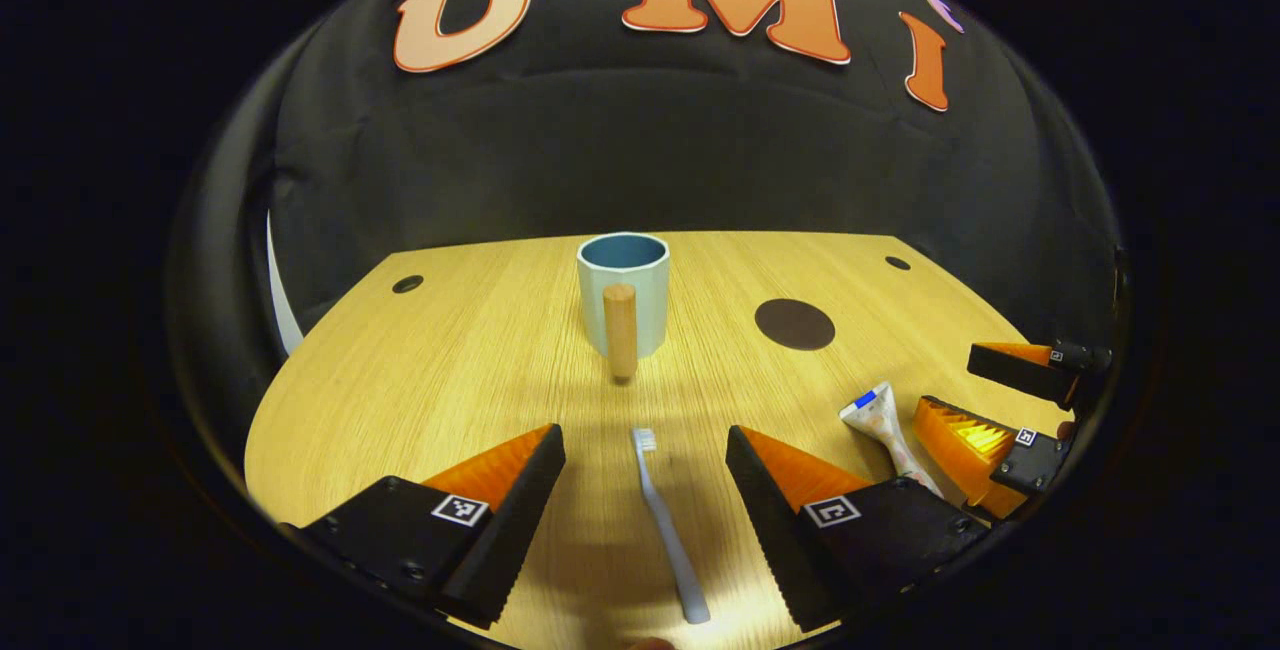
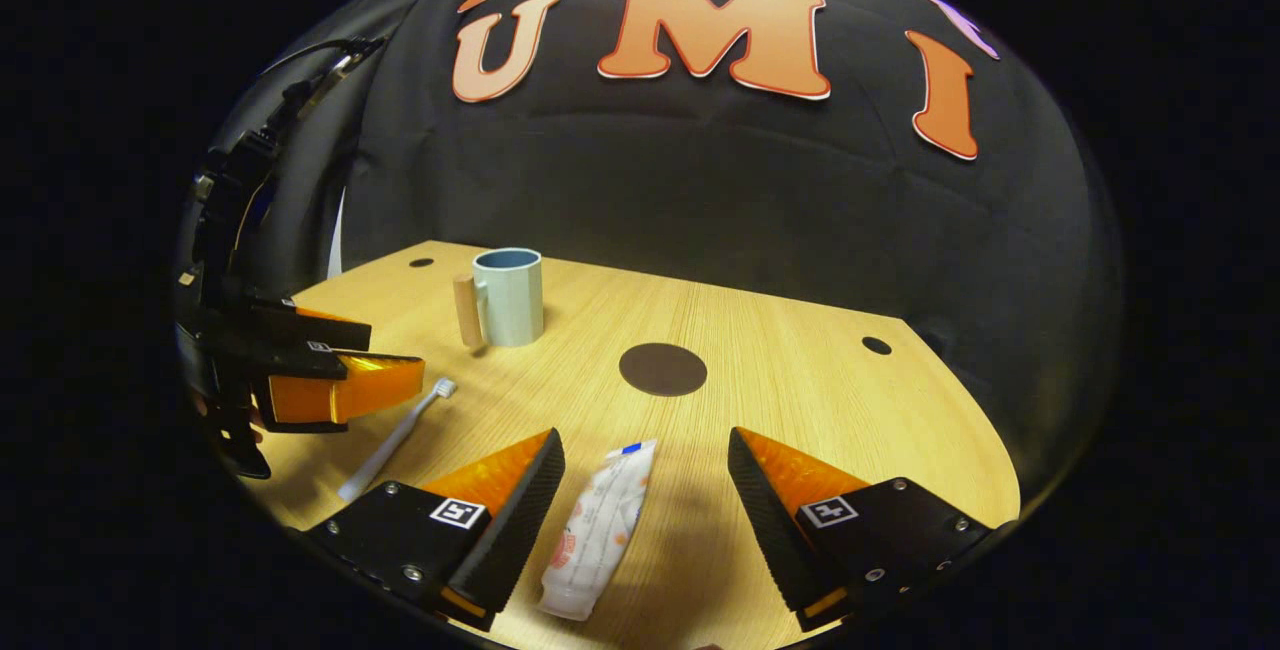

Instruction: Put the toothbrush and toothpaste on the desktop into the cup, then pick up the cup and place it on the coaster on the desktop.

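Two items lie flat on the wooden surface: toothbrush between the left gripper's spread fingers, untouched; toothpaste between the right gripper's spread fingers, untouched. Cup stands upright farther back, handle toward the left gripper. Dark round coaster sits right of cup, apart.

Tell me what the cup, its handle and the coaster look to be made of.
Cup: likely glazed ceramic, pale blue, smooth with faceted sides. Handle: looks like unpainted wood, a tan matte peg. Coaster: a flat dark-brown matte disc, possibly leather or cork; the pictures leave that open.
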Demonstrator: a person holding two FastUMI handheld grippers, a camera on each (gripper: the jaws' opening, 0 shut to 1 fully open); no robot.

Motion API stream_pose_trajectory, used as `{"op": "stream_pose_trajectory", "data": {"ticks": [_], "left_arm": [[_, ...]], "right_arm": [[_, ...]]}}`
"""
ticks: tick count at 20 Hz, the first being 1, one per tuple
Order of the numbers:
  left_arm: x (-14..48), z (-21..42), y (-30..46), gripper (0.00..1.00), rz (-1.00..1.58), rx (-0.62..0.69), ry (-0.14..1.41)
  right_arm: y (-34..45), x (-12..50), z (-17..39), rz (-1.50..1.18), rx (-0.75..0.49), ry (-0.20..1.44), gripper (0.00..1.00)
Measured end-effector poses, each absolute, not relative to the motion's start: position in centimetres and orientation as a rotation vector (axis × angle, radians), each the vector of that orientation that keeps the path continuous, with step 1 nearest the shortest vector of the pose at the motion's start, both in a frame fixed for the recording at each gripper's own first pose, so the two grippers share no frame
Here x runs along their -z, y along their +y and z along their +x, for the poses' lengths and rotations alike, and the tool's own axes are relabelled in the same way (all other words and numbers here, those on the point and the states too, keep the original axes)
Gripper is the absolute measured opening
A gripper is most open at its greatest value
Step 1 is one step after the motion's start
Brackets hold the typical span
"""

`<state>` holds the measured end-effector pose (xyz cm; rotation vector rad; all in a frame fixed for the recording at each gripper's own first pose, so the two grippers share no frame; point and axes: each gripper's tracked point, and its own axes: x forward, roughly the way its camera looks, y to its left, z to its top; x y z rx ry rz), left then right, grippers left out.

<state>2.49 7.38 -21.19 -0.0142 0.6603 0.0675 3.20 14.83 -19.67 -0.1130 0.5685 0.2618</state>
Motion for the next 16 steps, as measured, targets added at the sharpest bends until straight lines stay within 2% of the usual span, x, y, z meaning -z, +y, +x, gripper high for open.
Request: {"op": "stream_pose_trajectory", "data": {"ticks": [9,10,11,16], "left_arm": [[24.1,1.5,7.7,0.98,-0.026,-0.092,0.786],[24.3,1.4,7.6,0.98,-0.025,-0.085,0.805],[24.5,1.2,7.5,0.98,-0.021,-0.082,0.827],[25.6,0.6,6.8,0.98,-0.018,-0.056,0.904]], "right_arm": [[15.5,24.8,2.1,-0.134,-0.265,0.761,0.93],[15.8,25.2,2.0,-0.125,-0.270,0.775,0.85],[15.9,25.5,1.9,-0.120,-0.275,0.793,0.89],[16.7,25.8,2.0,-0.126,-0.325,0.825,0.75]]}}
